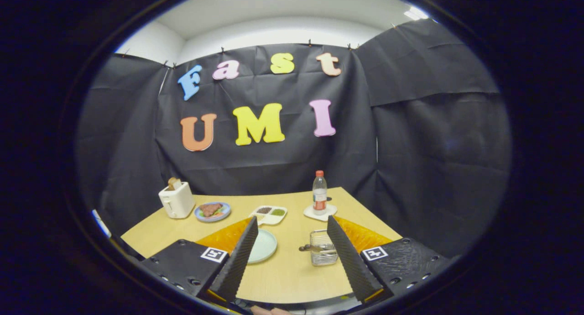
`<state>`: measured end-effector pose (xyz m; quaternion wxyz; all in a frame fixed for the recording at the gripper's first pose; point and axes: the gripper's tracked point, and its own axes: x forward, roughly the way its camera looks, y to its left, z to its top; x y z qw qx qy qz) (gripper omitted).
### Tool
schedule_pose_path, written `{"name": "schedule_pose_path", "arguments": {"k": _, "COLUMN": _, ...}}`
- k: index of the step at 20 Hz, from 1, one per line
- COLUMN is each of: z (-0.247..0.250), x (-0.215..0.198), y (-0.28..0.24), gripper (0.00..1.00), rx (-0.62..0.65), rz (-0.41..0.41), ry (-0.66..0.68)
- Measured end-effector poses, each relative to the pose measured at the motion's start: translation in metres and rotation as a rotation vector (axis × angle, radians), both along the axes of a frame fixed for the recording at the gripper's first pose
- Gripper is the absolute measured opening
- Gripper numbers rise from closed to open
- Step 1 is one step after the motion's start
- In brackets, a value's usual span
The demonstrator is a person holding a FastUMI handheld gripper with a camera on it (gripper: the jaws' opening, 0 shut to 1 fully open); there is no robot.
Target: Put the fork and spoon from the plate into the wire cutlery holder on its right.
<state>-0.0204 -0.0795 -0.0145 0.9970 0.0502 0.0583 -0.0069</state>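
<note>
Currently the gripper (292, 260) is held above the near edge of the wooden table (292, 278), with its jaws spread wide and nothing held between them. Just ahead of the jaws, two task items are seen: the pale green plate (264, 246), partly hidden behind the left finger, and the wire cutlery holder (323, 253), set close against the inner side of the right finger. The visible part of the plate appears bare; no fork or spoon can be made out on it, though the covered portion cannot be checked. A dark utensil (312, 248) is seen lying across the rim of the holder, its long axis running roughly crosswise to the fingers and its rounded end projecting toward the gap between them; whether it is the fork or the spoon cannot be told. It is judged that at least one piece has already reached the holder, and that any remaining piece would have to be sought on the hidden part of the plate, to the left of the jaw centreline. Beyond the jaws, a divided tray (269, 214), a blue plate of food (212, 211) and a toaster (176, 199) are placed to the left, and a bottle (320, 192) is stood on a coaster (320, 212) to the right.
</note>
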Motion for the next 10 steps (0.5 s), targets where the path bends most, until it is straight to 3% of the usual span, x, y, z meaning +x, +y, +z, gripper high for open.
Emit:
{"name": "schedule_pose_path", "arguments": {"k": 3, "z": 0.013, "x": -0.004, "y": 0.018, "gripper": 0.91, "rx": -0.010, "rz": 0.023, "ry": -0.088}}
{"name": "schedule_pose_path", "arguments": {"k": 6, "z": 0.018, "x": -0.003, "y": 0.021, "gripper": 0.92, "rx": -0.055, "rz": -0.004, "ry": -0.151}}
{"name": "schedule_pose_path", "arguments": {"k": 10, "z": 0.012, "x": 0.008, "y": 0.033, "gripper": 0.95, "rx": -0.068, "rz": 0.006, "ry": -0.154}}
